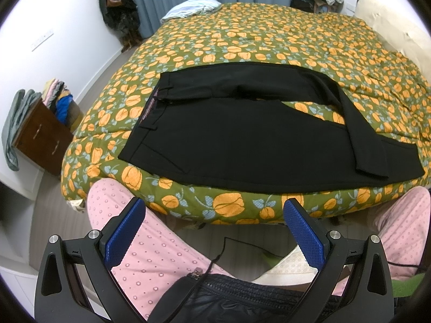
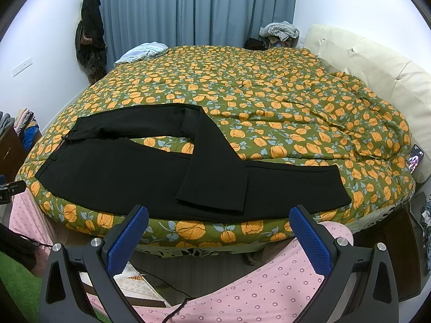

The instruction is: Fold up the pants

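Observation:
Black pants (image 1: 242, 140) (image 2: 129, 169) lie flat along the near edge of the bed, waistband to the left. The far leg bends back and crosses over the near leg, its hem (image 2: 212, 202) resting near the bed's front edge. My left gripper (image 1: 214, 207) is open and empty, held back from the bed above a person's knees in pink pyjamas (image 1: 150, 253). My right gripper (image 2: 219, 215) is also open and empty, short of the bed's edge, below the crossed hem.
The bed has a green quilt with orange flowers (image 2: 269, 102). A cream headboard (image 2: 377, 75) stands on the right, with a phone (image 2: 416, 158) by it. A brown drawer unit with clothes (image 1: 45, 132) stands left. Blue curtains (image 2: 188, 8) hang behind. A light folded garment (image 1: 191, 6) lies at the far edge.

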### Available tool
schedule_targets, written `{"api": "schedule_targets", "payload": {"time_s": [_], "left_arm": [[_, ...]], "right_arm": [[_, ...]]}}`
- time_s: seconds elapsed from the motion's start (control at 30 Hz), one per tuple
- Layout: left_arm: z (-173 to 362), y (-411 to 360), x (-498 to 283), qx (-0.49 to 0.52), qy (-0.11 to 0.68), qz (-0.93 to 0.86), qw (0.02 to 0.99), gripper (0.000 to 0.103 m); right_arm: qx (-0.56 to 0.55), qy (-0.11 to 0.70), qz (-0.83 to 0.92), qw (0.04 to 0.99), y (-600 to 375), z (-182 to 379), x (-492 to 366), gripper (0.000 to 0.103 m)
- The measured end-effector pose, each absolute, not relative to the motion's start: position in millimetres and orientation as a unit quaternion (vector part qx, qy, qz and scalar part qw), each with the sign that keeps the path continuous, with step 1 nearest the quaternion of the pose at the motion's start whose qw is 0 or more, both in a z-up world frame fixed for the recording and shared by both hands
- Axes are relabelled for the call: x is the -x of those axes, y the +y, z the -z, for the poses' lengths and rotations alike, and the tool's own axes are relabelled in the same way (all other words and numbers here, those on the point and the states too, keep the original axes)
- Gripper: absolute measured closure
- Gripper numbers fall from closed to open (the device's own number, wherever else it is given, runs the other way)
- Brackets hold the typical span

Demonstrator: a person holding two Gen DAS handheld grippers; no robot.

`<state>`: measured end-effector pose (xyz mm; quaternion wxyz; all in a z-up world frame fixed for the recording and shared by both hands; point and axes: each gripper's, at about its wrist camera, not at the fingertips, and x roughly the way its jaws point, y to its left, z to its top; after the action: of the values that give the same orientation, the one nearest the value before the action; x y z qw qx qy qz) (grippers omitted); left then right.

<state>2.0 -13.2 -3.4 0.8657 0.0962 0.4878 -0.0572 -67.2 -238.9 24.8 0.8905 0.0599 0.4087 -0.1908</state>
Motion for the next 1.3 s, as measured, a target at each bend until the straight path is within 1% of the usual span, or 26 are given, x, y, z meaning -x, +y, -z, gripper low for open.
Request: {"api": "schedule_targets", "payload": {"time_s": [1.3], "left_arm": [[10,-9,-5,-0.098,0.492,0.059,0.863,0.001]], "right_arm": [[-0.06,0.414,0.182,0.89,-231,-17,57,0.0]]}}
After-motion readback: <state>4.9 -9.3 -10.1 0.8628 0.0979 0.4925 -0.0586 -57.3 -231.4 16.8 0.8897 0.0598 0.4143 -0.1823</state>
